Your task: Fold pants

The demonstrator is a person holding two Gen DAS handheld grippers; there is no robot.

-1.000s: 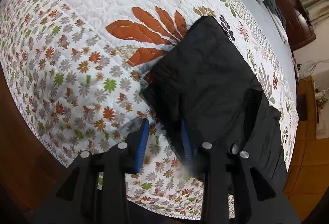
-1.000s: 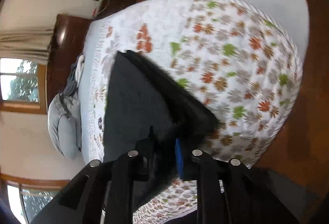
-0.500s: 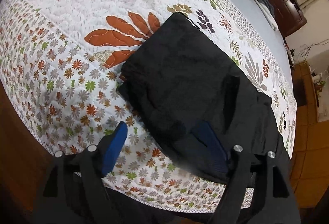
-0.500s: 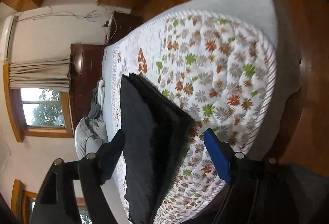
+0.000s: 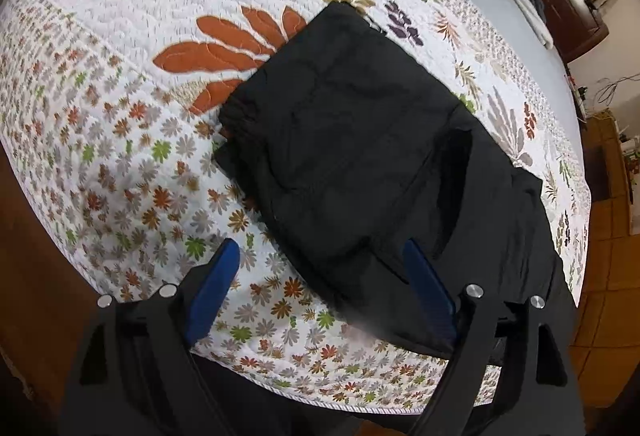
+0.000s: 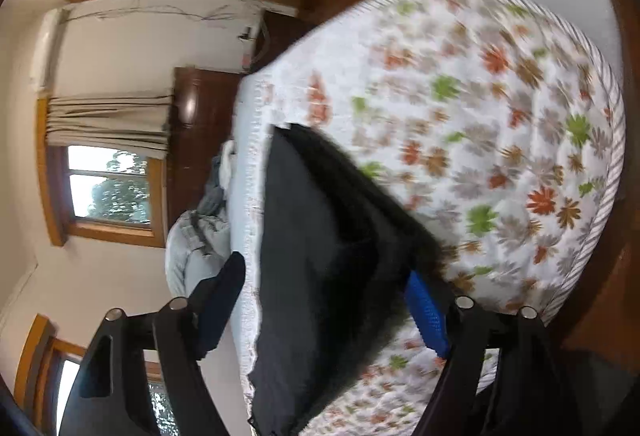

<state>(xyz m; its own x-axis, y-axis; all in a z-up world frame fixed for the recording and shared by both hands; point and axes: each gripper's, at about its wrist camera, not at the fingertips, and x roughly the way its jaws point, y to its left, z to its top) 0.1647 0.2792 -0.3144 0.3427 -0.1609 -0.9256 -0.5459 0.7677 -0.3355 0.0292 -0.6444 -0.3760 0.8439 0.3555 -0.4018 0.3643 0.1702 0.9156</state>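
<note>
bed covered by white floral quilt. black pants, folded, lie flat directly on the quilt near its edge. grey pillow and bundled clothes rest at the head end.

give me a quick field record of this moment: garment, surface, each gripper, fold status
garment: black pants, folded into a compact stack
surface: floral quilt on a bed
left gripper: jaws wide open, holding nothing, one finger over the quilt, the other over the pants' near edge
right gripper: jaws wide open, pants between them, not clamped
fold status: looks folded, lying flat
background: gray pillow, window
</note>
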